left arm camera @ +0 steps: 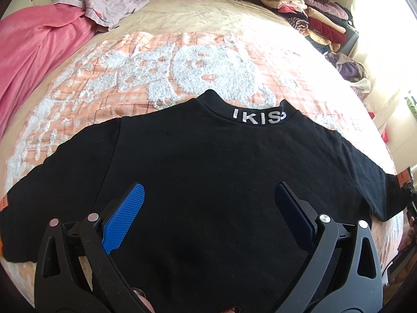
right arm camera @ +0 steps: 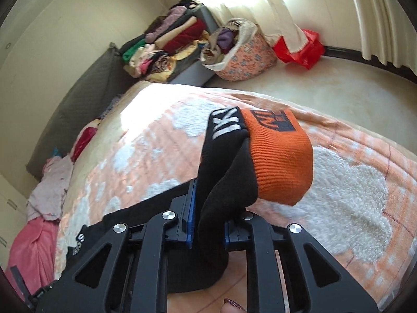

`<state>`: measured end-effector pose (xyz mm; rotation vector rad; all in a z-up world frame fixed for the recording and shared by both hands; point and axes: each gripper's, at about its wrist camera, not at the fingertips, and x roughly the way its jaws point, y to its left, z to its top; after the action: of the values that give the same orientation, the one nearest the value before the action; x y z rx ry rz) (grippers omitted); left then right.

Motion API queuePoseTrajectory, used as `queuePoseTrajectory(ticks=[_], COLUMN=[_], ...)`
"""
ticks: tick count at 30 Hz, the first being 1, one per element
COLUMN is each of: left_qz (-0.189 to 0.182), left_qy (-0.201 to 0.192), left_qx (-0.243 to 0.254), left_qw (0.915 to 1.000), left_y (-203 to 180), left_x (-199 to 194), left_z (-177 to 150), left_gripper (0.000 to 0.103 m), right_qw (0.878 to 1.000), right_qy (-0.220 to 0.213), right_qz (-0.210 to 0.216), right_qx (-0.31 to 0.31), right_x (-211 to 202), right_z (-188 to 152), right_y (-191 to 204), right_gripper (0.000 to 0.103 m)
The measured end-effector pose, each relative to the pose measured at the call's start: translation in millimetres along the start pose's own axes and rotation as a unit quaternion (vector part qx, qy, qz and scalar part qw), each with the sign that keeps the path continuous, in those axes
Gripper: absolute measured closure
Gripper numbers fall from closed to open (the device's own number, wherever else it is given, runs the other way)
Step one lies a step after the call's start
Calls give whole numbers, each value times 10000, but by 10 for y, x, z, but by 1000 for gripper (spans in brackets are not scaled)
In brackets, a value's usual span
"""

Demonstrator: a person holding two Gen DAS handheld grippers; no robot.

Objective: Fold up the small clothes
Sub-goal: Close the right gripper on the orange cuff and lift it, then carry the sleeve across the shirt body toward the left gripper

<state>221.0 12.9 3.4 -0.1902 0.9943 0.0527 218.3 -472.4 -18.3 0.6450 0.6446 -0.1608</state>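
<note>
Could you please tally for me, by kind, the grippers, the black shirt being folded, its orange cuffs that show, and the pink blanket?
Grippers: 2 (left gripper, right gripper)
Black shirt: 1
Orange cuffs: 2 (right cuff, left cuff)
Pink blanket: 1
Total: 6

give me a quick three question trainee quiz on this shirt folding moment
1. True or false: the left claw is shut on the black shirt.
2. Which part of the shirt does the right claw grip? A collar, B sleeve with the orange cuff, C hem.
3. What white letters show on the collar?

Key: 1 false, it stands open over the shirt. 2 B. 3 IKIS.
</note>
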Motion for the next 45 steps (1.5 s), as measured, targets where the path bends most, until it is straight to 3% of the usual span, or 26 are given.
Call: queuePoseTrajectory(ticks=[12,26,36,39,45], left_qz=[-283,-657,-957,-1085,-1236], left_qy=[-98,-177,-83,-15,109], left_qx=[-153,-536,-724,-876,-1179], left_qw=[9994,9962,9927,9902,9852], left_y=[117,493,763,867,1058], left_x=[-182,-401,-433,-402,-318], left_z=[-44,-100,-148,-174,-241], left_gripper=[9,9,9,9,9], right_qw=[9932,9712,9578,9524,9299], right_qy=[108,537,920,961,1366], right_qz=[953,1727,1766,1515,1195], right_qx=[-655,-1551,-2073,-2466,-3199], right_x=[-279,-339,-100,14,285], right_z=[-108,-632,-1221,-1454,-2001], right_y=[1004,2282,2802,2926,3090], right_gripper=[91,91,91,90,87])
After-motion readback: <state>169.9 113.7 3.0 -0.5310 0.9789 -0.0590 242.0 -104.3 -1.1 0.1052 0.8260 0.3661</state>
